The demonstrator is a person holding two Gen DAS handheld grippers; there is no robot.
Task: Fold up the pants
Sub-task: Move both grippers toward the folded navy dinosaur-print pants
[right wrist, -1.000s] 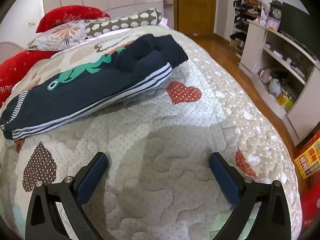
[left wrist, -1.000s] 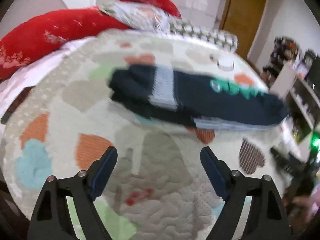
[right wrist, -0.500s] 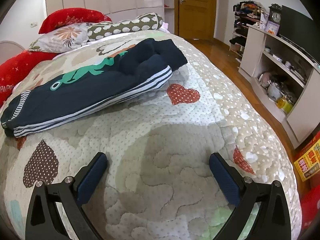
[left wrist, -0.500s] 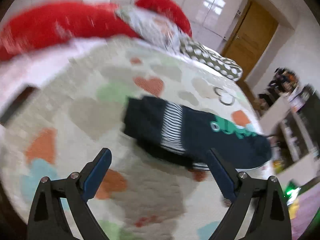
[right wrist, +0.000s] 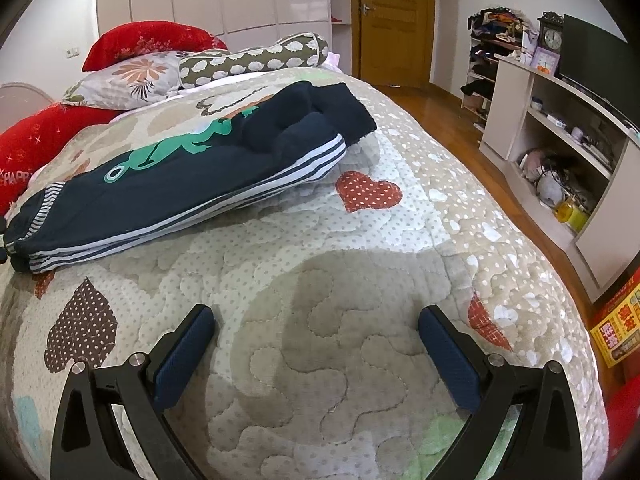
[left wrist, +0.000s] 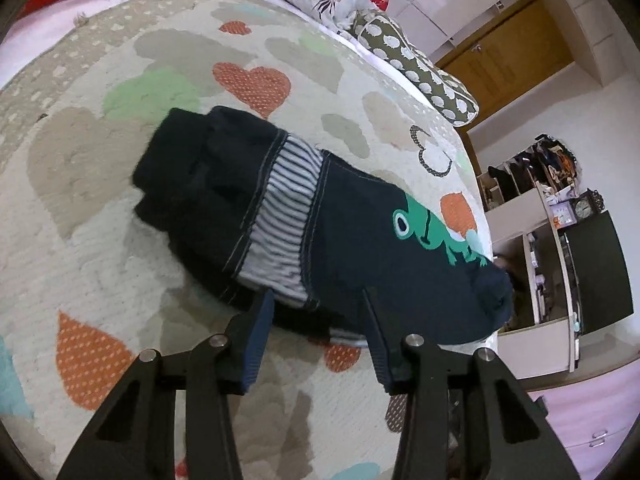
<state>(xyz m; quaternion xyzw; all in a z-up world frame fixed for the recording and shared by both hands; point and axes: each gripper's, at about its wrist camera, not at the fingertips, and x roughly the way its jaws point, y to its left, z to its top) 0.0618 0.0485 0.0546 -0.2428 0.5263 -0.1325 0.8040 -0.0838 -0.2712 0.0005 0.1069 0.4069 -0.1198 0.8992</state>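
Dark navy pants (left wrist: 340, 240) lie folded lengthwise on the quilted bed cover (left wrist: 100, 240), with a striped waistband band and a green frog print. My left gripper (left wrist: 316, 304) is at their near edge by the waistband end. Its jaws are closing, and the cloth's edge lies between the fingertips without a clear squeeze. In the right wrist view the same pants (right wrist: 180, 184) stretch across the far left of the bed, white side stripes facing me. My right gripper (right wrist: 316, 320) stands wide open over bare quilt (right wrist: 320, 280), well short of the pants.
Red, floral and spotted pillows (right wrist: 240, 60) line the head of the bed. The bed's right edge drops to a wooden floor (right wrist: 440, 112). A white shelf unit (right wrist: 560, 140) with clutter and a dark screen stands beyond it. A wooden door (right wrist: 392, 20) is at the back.
My left gripper has moved in on the pants' waistband end and rolled, and its jaws have narrowed around the cloth's edge. The right gripper has stayed put.
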